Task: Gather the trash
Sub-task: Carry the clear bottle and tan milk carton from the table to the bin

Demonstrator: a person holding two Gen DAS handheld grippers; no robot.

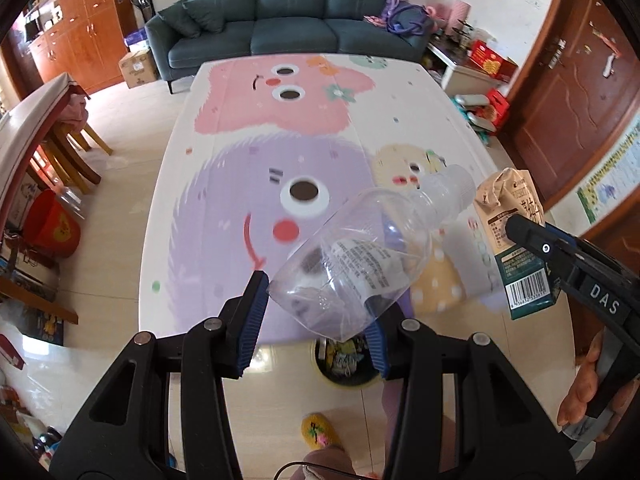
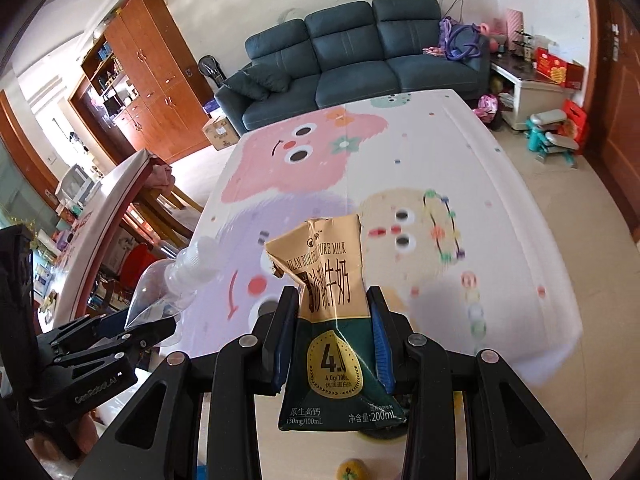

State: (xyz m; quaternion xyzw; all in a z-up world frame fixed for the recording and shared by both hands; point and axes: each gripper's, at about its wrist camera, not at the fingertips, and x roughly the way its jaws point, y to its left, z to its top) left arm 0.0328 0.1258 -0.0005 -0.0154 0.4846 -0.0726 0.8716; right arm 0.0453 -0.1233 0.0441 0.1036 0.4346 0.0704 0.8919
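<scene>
Bottle-wise, a clear plastic bottle is caught base-first at the left gripper, tilted up to the right; the pads look spread wide around it, so a firm clamp can't be confirmed. Over on the right gripper, a crumpled milk carton is pinched upright between narrowly parted blue pads. Both are held above the near edge of the cartoon-print table, with the trash bin seen on the floor below.
</scene>
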